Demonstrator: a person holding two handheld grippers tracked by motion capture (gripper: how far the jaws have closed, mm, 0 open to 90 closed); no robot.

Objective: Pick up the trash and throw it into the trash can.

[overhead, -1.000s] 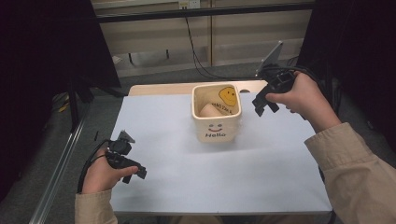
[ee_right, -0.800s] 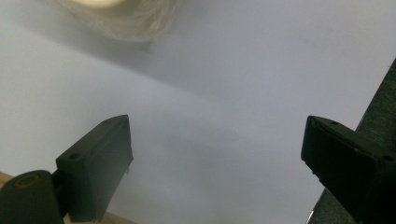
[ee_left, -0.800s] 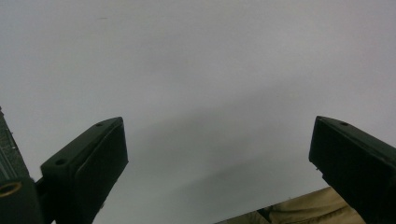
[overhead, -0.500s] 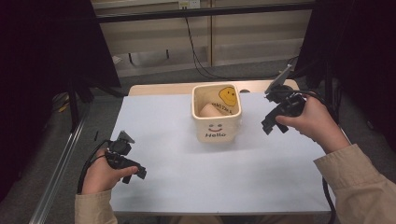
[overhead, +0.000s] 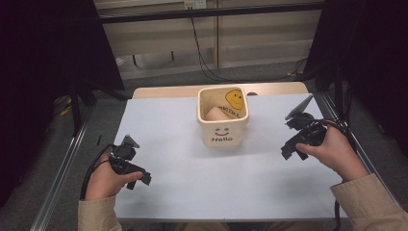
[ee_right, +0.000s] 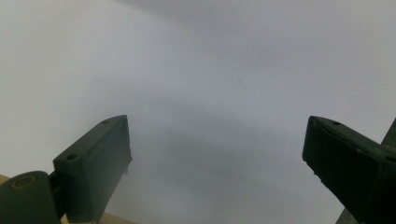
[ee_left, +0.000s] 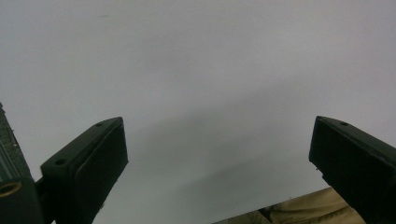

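At the left of the high view, the left gripper rests low on the pale sheet that covers the tabletop, held in the person's left hand near the front left corner. Its jaws stand spread wide with nothing between them; in the left gripper view they frame bare pale sheet, with a bit of tan sleeve at the bottom edge. Toward the middle and back of the sheet stands a cream square tub, upright, with a smile and the word "Hello" on its near wall and a yellow smiley on the inside of its far wall; something pale lies inside it, too unclear to name. The tub is well apart from both grippers. At the right, the right gripper is held in the right hand just above the sheet near its right edge. Its jaws have just been opening and stand wide apart, with nothing between them.
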